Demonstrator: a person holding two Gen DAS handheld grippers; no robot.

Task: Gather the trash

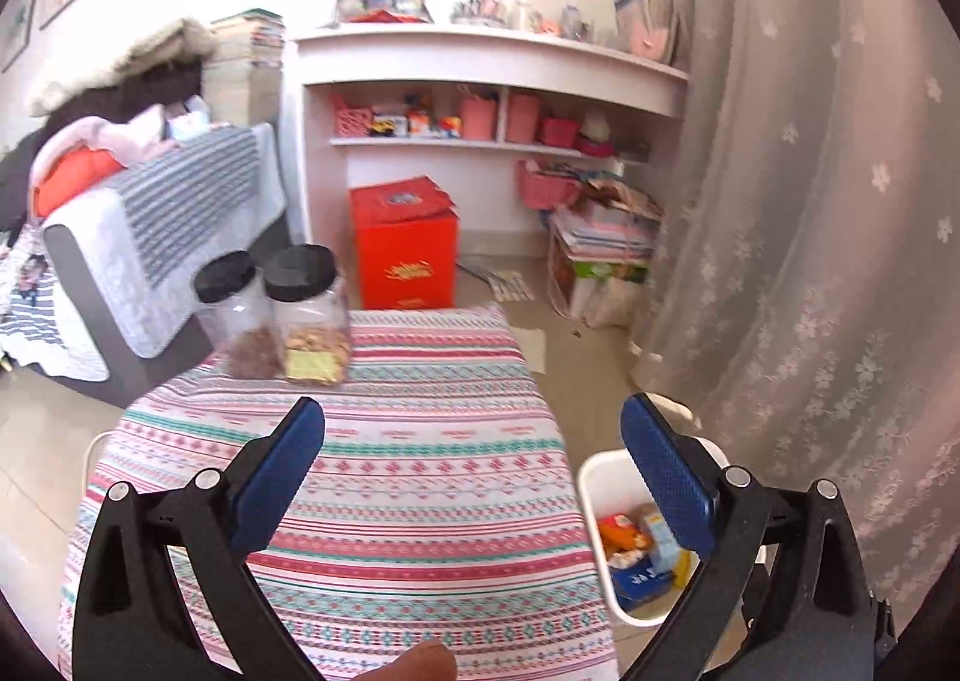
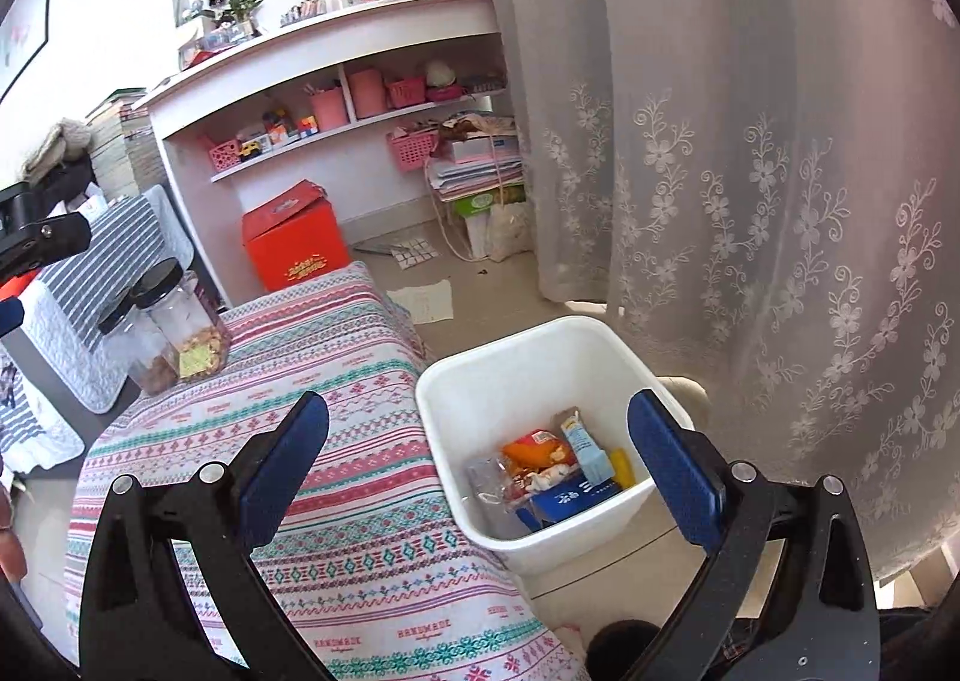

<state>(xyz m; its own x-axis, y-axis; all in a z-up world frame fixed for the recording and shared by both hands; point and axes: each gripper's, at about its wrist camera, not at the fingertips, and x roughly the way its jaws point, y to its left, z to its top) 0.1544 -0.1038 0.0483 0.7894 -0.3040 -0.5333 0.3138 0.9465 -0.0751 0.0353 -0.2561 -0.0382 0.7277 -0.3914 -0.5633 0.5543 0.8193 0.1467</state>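
White bin [image 1: 594,477] half hidden behind tool pad; shelf trinkets [image 1: 480,12] too small to identify.

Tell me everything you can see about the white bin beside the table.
The white bin looks like smooth plastic, squarish with rounded corners, open-topped and upright on the floor, close beside the patterned tablecloth. Inside lie an orange wrapper, a blue box and other packaging. Neither gripper touches it.
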